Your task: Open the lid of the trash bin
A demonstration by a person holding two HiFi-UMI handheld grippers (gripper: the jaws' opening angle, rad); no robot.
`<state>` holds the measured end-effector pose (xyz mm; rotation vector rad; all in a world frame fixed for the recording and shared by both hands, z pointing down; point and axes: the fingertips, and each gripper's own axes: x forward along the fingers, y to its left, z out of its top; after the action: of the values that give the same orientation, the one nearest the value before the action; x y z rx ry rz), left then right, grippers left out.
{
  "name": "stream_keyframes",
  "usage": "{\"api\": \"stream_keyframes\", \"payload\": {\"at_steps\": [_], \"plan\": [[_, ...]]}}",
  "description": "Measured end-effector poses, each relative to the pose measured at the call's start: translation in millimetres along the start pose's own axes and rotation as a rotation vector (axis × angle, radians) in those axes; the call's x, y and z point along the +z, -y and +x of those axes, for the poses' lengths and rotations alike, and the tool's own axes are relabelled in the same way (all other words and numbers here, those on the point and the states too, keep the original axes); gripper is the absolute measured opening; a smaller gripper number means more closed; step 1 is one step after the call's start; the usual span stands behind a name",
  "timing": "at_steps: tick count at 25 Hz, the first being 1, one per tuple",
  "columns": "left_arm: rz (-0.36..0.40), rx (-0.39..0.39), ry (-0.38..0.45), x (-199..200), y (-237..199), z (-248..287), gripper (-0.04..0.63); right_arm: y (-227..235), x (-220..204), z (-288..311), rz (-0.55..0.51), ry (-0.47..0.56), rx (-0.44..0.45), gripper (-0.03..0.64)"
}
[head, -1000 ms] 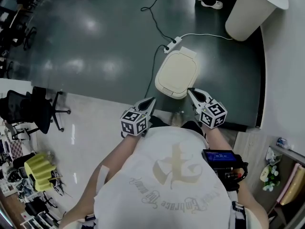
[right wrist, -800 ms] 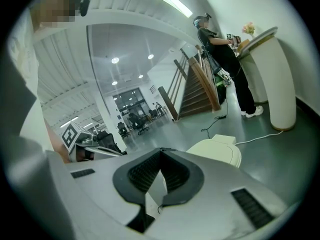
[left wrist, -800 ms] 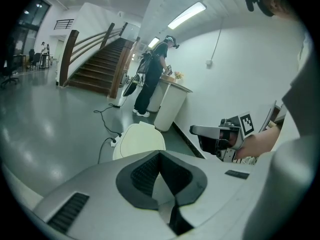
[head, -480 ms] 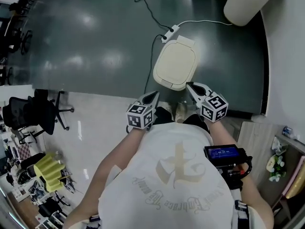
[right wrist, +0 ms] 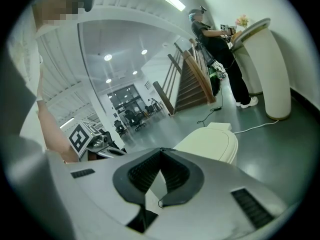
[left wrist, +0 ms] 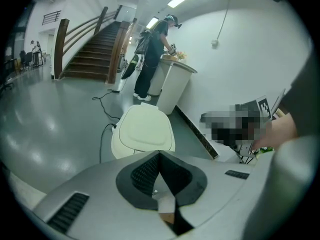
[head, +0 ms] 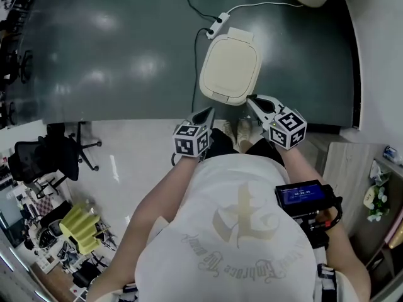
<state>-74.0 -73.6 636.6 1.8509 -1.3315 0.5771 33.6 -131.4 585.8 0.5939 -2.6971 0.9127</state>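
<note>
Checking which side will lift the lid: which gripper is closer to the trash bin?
The right gripper: in the head view its tip overlaps the trash bin's near corner; the left gripper lies just short of it.

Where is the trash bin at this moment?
In the head view, the trash bin stands on the dark floor at upper centre, just beyond the left hand-held gripper and the right hand-held gripper, with a white power strip on its far side.

White T-shirt (head: 208, 194) with faded gold emblem (head: 242, 218).
</note>
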Motion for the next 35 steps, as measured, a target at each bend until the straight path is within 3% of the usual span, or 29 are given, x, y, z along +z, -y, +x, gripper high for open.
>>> {"api": "stream_keyframes", "payload": {"at_steps": [13, 24, 35], "plan": [[0.041, -0.056, -0.113, -14, 5, 51, 0.009, 18, -16, -9, 0.048, 0.009, -0.058, 0.005], [0.042, 0.025, -0.243, -21, -19, 89, 0.009, 40, -30, -26, 0.138, 0.037, -0.131, 0.005], [0.060, 0.046, -0.295, -24, -22, 89, 0.009, 35, -28, -22, 0.148, 0.020, -0.131, 0.005]]}}
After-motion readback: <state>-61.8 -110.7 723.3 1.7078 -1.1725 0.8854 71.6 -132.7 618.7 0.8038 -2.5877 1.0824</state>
